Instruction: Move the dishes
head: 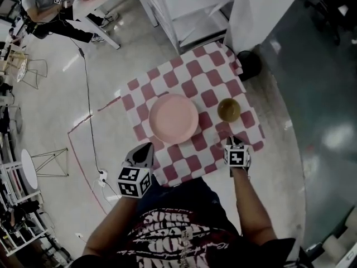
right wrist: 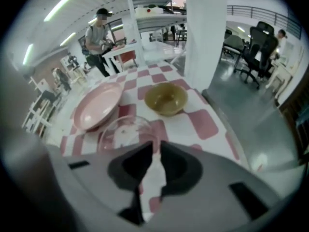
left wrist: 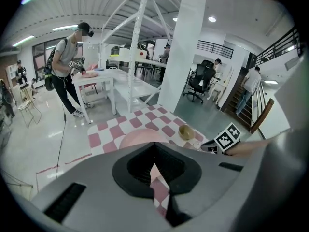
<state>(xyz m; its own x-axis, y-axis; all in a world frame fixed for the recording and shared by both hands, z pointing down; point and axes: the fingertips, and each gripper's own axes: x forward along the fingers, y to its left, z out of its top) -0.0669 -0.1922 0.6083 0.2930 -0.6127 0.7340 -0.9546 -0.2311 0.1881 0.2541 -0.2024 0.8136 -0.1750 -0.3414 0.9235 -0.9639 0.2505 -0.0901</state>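
A small table with a red-and-white checked cloth [head: 192, 74] holds a pink plate [head: 174, 118] and an olive bowl [head: 228, 110]. A clear glass bowl [right wrist: 124, 130] stands nearest me, in front of the pink plate [right wrist: 99, 104] and the olive bowl [right wrist: 166, 99]. My right gripper [right wrist: 157, 145] points steeply down at the cloth's near right, its jaws closed to a narrow slit on the glass bowl's right rim. My left gripper [left wrist: 154, 164] is shut with nothing in it, over the cloth's near left edge, just short of the pink plate [left wrist: 140, 138].
A person [head: 44, 4] stands at a white table at the far left, holding a gripper over another pink plate. A white shelf frame [head: 189, 10] and a white pillar [head: 262, 10] stand behind the table. A black cable [head: 87, 99] runs across the floor at left.
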